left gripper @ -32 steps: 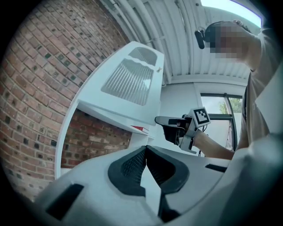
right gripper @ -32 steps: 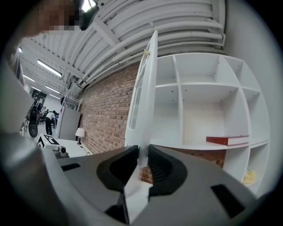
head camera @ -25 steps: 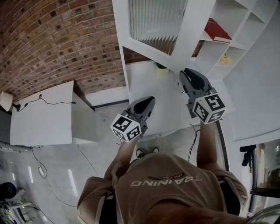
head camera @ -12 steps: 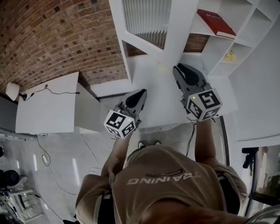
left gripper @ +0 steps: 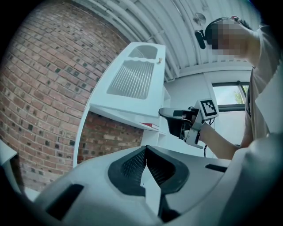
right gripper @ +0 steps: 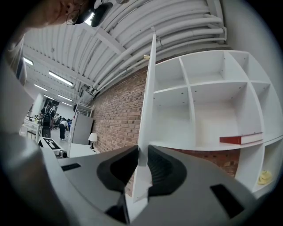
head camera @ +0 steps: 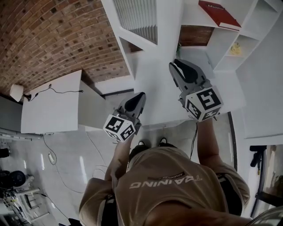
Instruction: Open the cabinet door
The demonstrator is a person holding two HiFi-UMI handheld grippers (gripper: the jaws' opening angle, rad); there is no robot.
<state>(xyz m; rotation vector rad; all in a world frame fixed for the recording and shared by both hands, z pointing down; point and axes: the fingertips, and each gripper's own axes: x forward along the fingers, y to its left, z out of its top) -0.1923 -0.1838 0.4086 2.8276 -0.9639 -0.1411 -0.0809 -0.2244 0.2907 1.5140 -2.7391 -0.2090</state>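
A brick wall (head camera: 53,39) backs the room, with a white desk (head camera: 48,110) against it and a white cabinet (head camera: 239,66) of open shelves to the right. In the head view we see the cabinet door (head camera: 167,22), white-framed with a ribbed panel (head camera: 139,17), standing out from the shelves. Our right gripper (head camera: 176,66) reaches to the door's edge, and our left gripper (head camera: 138,98) hangs apart from it, lower left. A red book (head camera: 219,13) lies on one shelf. In the left gripper view the jaw tips meet with nothing between them, and they point toward the door's panelled face. In the right gripper view the door's thin edge stands upright between the jaws, and both pads press on it, so this gripper is clamped on the door
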